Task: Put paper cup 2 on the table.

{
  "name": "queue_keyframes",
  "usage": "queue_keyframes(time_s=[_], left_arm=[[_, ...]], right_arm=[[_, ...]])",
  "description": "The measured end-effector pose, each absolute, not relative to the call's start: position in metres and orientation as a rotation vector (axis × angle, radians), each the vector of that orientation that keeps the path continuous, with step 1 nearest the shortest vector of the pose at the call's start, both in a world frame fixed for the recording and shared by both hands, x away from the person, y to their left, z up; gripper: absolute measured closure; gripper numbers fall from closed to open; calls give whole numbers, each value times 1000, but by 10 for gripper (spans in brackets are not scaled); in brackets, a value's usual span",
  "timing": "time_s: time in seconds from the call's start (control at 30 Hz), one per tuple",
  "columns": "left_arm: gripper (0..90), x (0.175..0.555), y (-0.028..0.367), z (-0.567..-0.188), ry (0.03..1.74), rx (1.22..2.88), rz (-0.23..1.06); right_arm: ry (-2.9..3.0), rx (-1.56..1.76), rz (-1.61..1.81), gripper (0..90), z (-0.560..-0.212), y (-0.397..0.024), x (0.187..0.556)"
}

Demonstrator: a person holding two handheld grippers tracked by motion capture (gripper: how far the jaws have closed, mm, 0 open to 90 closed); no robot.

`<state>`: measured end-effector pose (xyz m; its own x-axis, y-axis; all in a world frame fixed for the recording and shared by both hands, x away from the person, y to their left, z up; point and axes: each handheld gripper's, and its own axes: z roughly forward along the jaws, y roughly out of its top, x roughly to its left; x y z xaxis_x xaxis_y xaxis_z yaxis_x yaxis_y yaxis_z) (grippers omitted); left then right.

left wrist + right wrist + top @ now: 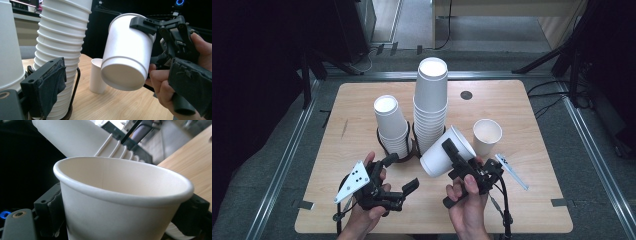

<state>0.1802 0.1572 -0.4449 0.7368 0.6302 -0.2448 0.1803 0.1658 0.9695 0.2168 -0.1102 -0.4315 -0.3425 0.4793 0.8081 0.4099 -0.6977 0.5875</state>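
R gripper (455, 162) clamps a paper cup (446, 151) across its wall, cup tilted, base toward lower left of high view, mouth toward the hand; held in the air at centre-bottom of frame, just right of the tall stack (430, 102); in L gripper view the cup (127, 51) hangs centre frame, one black jaw over its rim, base facing camera; L gripper (399, 175) at lower left, jaws wide apart, nothing between them, near the foot of the short stack (391, 125); both stacks sit in black wire holders; a lone cup (487, 136) stands upright, mouth up, right of centre, apart from the held cup; desk (362, 210) otherwise bare wood. Risks, as I judge: thin wall may crush or oval under the squeeze, then it won't nest or stand; tilted cup may slip out since grip is on one side near rim; swinging it right could knock the lone cup over; swinging back could bump the tall stack & topple it, it looks top-heavy; L gripper close to holder, could snag the wire.
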Motion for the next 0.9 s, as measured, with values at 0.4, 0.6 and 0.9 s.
queue_keyframes(time_s=[0.4, 0.6, 0.9], left_arm=[[20, 183, 162, -446, 746, 1400, 362], [20, 185, 166, -446, 758, 1393, 366], [20, 187, 169, -447, 769, 1397, 376]], right_arm=[[1293, 1506, 2010, 131, -431, -132, 215], [1326, 1386, 1887, 132, -432, -140, 212], [1381, 1274, 1730, 130, -444, -155, 213]])
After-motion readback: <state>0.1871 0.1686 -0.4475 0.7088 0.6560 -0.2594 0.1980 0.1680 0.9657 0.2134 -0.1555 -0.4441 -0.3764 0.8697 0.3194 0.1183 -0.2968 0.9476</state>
